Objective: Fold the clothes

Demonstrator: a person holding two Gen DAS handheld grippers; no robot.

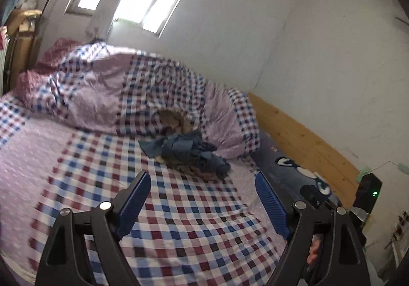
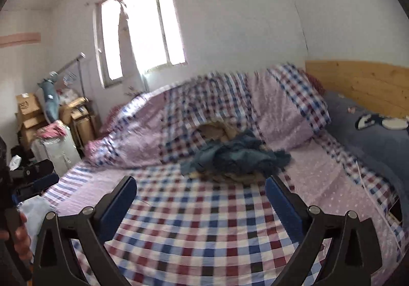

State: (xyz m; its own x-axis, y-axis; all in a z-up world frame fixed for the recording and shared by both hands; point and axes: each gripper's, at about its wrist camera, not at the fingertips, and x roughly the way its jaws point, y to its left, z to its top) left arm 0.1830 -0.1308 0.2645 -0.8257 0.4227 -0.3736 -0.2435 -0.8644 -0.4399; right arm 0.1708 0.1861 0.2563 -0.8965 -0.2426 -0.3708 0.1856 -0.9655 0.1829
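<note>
Nearest the lens, the left hand-held gripper (image 1: 202, 183), blue pads spread wide with nothing between them; likewise the right hand-held gripper (image 2: 202, 187), jaws fully apart and empty, hanging over the checked sheet (image 2: 194, 229); a hand (image 2: 19, 237) just visible at the left edge of the right wrist view.

Beyond them, largest first: the bed (image 1: 76, 158), covered in pink, blue and maroon check; a quilt (image 1: 107, 92) of the same pattern heaped along the far side against the wall; a wooden headboard (image 1: 304, 138) to the right; a dark blue pillow (image 2: 370, 143) with a cartoon print beneath it.

Then the task's thing: a pile of clothes (image 1: 189, 153) lying on the sheet just in front of the quilt, near the middle of the bed, ahead of both grippers and apart from them; a blue garment (image 2: 237, 155) crumpled and twisted on top, tan cloth (image 2: 217, 132) showing under and behind it; number of pieces in the pile not possible to tell.

Judged from the look: soft, light and limp; no stiffness to hold a shape, so likely to sag and drag when lifted; not fragile; thin cloth liable to slip from a shallow pinch. Best taken at an edge or corner of the blue piece, one gripper to each side, lifted clear of the tan cloth and shaken flat onto the open sheet before any fold; hems and seams too bunched to pick out from here.
</note>
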